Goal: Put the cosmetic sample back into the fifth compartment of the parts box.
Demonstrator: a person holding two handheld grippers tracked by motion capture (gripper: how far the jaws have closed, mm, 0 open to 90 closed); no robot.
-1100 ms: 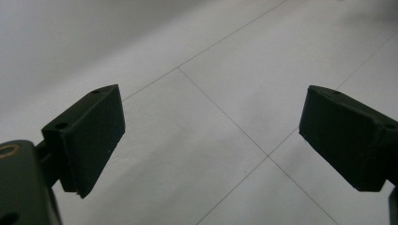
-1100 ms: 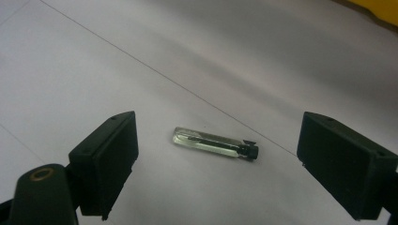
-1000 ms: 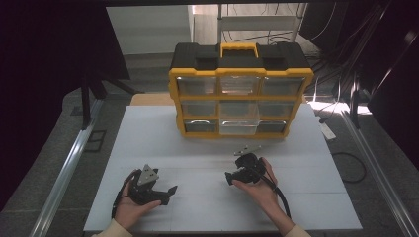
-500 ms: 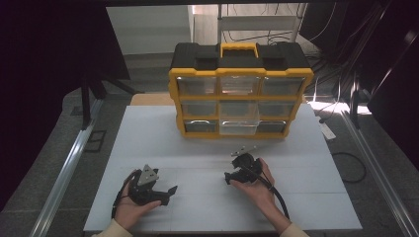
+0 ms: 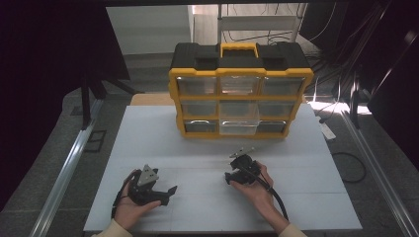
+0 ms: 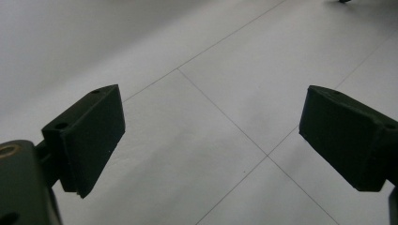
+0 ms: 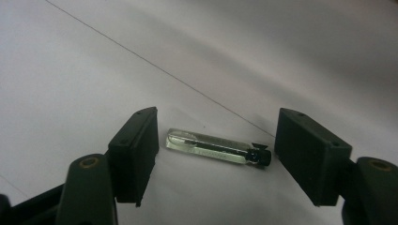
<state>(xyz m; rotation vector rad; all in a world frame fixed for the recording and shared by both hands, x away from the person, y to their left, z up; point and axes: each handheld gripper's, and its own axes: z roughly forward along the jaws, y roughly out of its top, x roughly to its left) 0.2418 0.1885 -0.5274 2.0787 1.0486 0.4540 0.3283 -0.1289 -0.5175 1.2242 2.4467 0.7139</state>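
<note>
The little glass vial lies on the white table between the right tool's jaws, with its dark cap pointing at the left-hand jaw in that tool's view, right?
Not quite. In the right gripper view the glass vial does lie on the white table between the jaws of the right tool, which have just been closing without touching it, but its dark cap points at the right-hand jaw.

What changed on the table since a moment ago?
The right hand-held gripper has just been closing its jaws around a small glass vial lying on the white table, not yet pinching it. The left hand-held gripper stayed open and still, and the yellow drawer box stayed put.
</note>
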